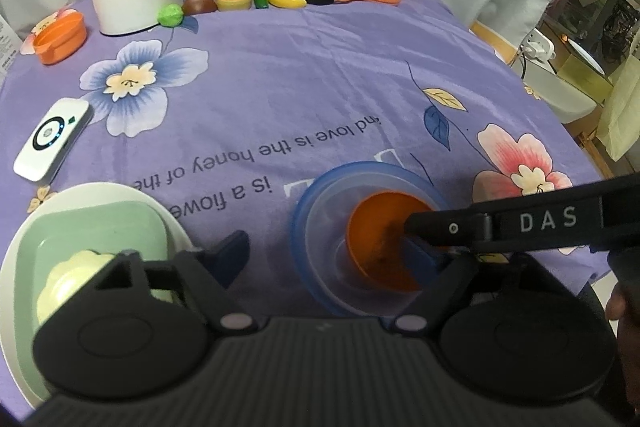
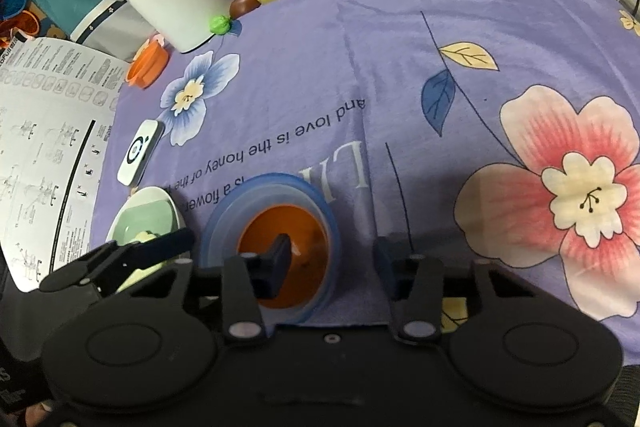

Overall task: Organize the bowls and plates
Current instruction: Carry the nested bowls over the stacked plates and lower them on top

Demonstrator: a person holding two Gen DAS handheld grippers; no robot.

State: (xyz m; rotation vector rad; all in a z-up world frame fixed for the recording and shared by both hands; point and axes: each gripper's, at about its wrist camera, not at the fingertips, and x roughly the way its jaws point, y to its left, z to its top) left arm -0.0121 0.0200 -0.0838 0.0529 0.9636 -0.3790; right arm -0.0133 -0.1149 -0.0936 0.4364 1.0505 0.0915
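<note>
The purple tablecloth [image 1: 320, 75] carries upside-down print: "and love is the honey of the", below it "is a flower". "DAS" is lettered on the right gripper [image 2: 332, 259], whose parted jaws straddle the rim of the blue-rimmed clear bowl [image 1: 320, 223] at lower centre; an orange bowl [image 1: 384, 227] sits tilted inside. The left gripper [image 1: 332, 255] is open around the bowl's near-left rim. At lower left, a white plate [image 1: 24, 259] holds a green tray [image 1: 100, 227].
</note>
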